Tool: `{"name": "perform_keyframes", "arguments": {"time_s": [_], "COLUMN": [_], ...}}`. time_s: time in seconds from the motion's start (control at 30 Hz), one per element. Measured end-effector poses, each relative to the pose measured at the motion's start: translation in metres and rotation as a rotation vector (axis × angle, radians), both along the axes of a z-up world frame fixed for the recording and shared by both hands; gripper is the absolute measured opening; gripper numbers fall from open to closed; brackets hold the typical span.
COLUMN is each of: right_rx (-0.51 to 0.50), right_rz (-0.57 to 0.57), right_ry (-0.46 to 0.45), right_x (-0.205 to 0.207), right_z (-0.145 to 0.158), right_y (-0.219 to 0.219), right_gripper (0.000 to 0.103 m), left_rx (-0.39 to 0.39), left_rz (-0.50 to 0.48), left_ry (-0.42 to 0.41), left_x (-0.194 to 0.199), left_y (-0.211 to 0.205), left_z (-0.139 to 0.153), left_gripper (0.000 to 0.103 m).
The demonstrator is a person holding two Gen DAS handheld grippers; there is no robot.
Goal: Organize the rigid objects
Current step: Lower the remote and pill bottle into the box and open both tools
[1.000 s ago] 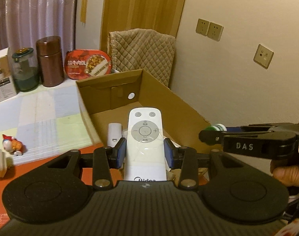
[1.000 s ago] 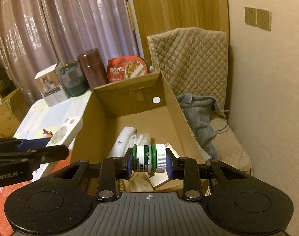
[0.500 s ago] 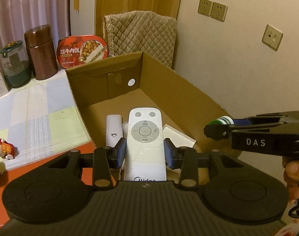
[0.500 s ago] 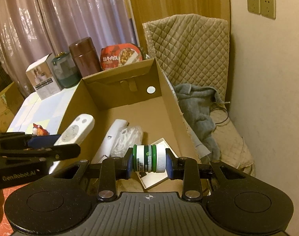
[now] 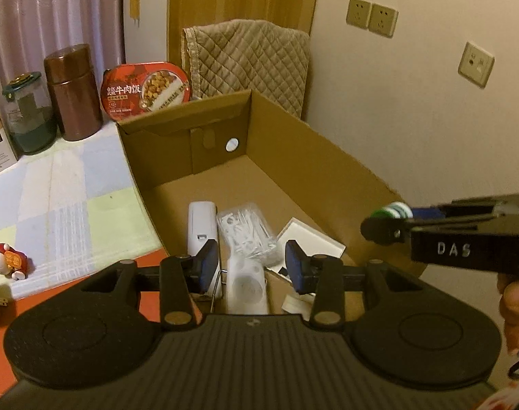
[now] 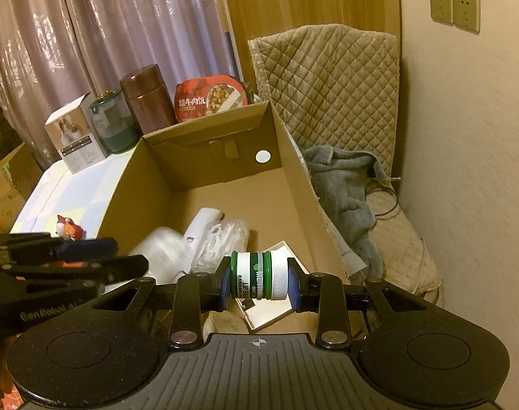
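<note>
Left gripper [image 5: 252, 265] fingers just parted, the white remote [image 5: 246, 287] loose below them; right gripper [image 6: 258, 281] clamped on a lip-balm jar [image 6: 258, 279].

Both hang over the cardboard box [image 5: 328, 171]. The remote looks light, stiff and smooth-sided; the jar is small, hard, gripped end to end. The remote is blurred, so whether it has landed is unclear, and the box's near floor is hidden.

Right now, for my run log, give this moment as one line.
left tool: open, white remote control dropped into brown cardboard box | right tool: shut on green-and-white lip balm jar
</note>
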State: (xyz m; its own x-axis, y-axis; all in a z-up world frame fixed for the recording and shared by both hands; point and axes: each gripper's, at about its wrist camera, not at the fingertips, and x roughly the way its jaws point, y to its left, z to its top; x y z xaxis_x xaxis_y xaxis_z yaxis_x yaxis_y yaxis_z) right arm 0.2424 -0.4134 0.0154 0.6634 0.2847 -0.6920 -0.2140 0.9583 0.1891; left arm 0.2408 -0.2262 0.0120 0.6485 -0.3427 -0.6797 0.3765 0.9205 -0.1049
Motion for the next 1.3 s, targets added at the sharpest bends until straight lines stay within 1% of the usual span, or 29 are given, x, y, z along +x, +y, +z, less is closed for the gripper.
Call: {"name": "perform_keyframes", "arguments": {"time_s": [0.17,0.33,0.6,0.93,1.07,1.1,1.13,1.17,1.2,1.3], "right_rx": [0.000,0.008,-0.003,-0.003,0.017,0.025,0.030,0.036,0.046,0.060], "right_rz": [0.001,0.008,0.026,0.018,0.017,0.010,-0.001,-0.012,-0.018,-0.022], "right_ry": [0.000,0.003,0.019,0.022,-0.006,-0.015,-0.023,-0.033,-0.043,-0.057], "right_x": [-0.001,0.000,0.002,0.004,0.003,0.003,0.002,0.002,0.000,-0.003], "right_z": [0.001,0.002,-0.004,-0.005,-0.001,0.001,0.003,0.006,0.009,0.017], "right_y": [0.001,0.004,0.013,0.012,0.011,0.011,0.009,0.007,0.006,0.004], "right_gripper": [0.029,0.029,0.029,0.029,0.029,0.030,0.041,0.058,0.062,0.063], "left_rx": [-0.038,-0.047,-0.058,-0.065,-0.061,-0.058,-0.054,-0.052,-0.051,-0.054], "left_rz": [0.068,0.103,0.112,0.112,0.115,0.116,0.117,0.120,0.122,0.137], "left_ry": [-0.024,-0.033,-0.021,-0.017,-0.018,-0.020,-0.022,-0.023,-0.025,-0.027], "left_x": [-0.002,-0.006,-0.012,-0.014,-0.016,-0.017,-0.018,-0.018,-0.019,-0.023], "left_y": [0.019,0.032,0.037,0.038,0.040,0.041,0.042,0.043,0.045,0.052], "left_z": [0.015,0.023,0.021,0.021,0.021,0.021,0.021,0.022,0.023,0.025], "left_gripper": [0.037,0.037,0.037,0.037,0.037,0.037,0.037,0.037,0.037,0.037]}}
